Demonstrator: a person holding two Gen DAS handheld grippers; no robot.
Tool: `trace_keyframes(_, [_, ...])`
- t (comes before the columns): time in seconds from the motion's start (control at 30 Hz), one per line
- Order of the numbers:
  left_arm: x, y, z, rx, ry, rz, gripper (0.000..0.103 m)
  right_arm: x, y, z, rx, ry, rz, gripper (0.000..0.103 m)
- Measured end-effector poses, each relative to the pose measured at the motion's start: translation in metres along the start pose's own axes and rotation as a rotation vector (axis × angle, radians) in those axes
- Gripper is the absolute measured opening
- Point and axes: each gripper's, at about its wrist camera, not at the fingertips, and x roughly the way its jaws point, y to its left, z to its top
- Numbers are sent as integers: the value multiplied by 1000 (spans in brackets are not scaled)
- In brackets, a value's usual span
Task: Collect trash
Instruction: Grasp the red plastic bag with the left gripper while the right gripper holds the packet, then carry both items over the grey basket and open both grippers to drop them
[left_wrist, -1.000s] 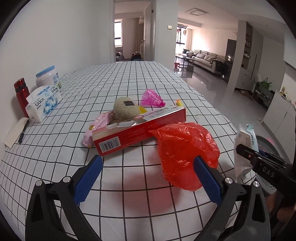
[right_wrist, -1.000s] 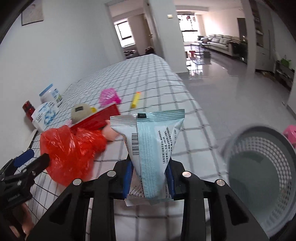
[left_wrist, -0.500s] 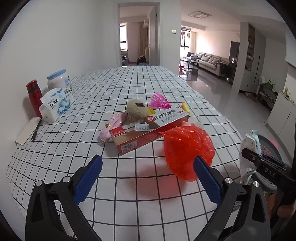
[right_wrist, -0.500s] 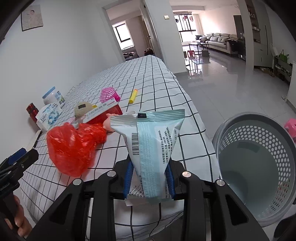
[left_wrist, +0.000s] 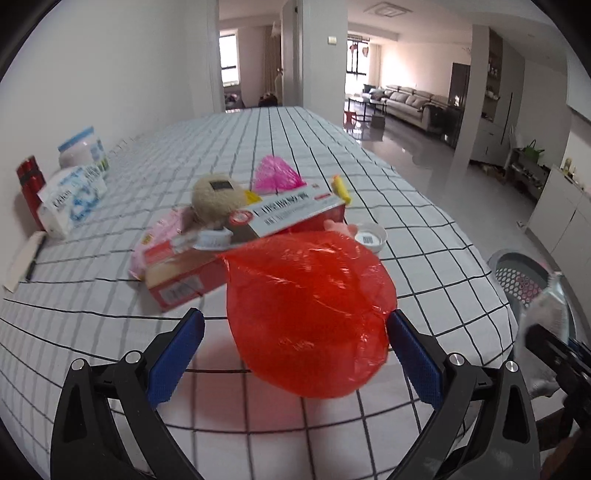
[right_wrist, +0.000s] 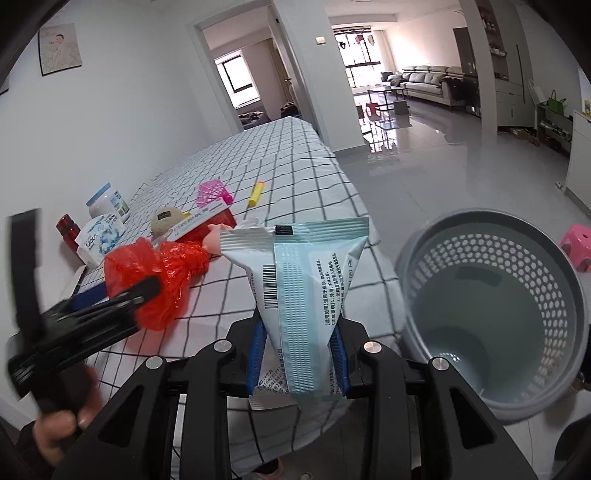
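Now the right gripper (right_wrist: 298, 349), pinching the pale blue wrapper (right_wrist: 299, 291), should swing right until fully above the grey basket (right_wrist: 491, 314) beside it before its jaws part

1. The left gripper (right_wrist: 122, 295) is smeared by motion in the right wrist view.
2. The red plastic bag (left_wrist: 310, 314) hides part of the red box (left_wrist: 236, 240).
3. The packet (left_wrist: 546, 321) is blurred and half hidden behind black gripper parts in the left wrist view.
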Motion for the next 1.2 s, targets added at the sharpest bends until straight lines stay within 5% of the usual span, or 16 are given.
trace_keyframes(0.03, [5,-1,0,-4,6,-14,93,-2,-3,-1,7,-1,-5,30])
trace_keyframes(0.1, [10,-5,0,0,22,-35,67,-5,-7,-4,18,-3,-15,30])
trace_keyframes(0.2, [8,-9,0,11,36,-59,45,-9,-13,-8,36,-6,-27,30])
trace_keyframes(0.3, [-5,-12,-4,34,21,-72,30,-14,-18,-11,47,-12,-39,30])
trace_keyframes(0.6, [-65,-25,-18,116,-50,-162,26,-48,-41,-21,106,-70,-92,30])
trace_keyframes(0.8, [-90,-74,-10,206,-101,-300,26,-72,-77,-34,184,-92,-160,30])
trace_keyframes(1.07, [-63,-178,-4,366,-48,-455,26,-84,-149,-48,326,-109,-247,30])
trace_keyframes(1.2, [-29,-216,0,412,17,-472,26,-75,-178,-37,353,-100,-251,30])
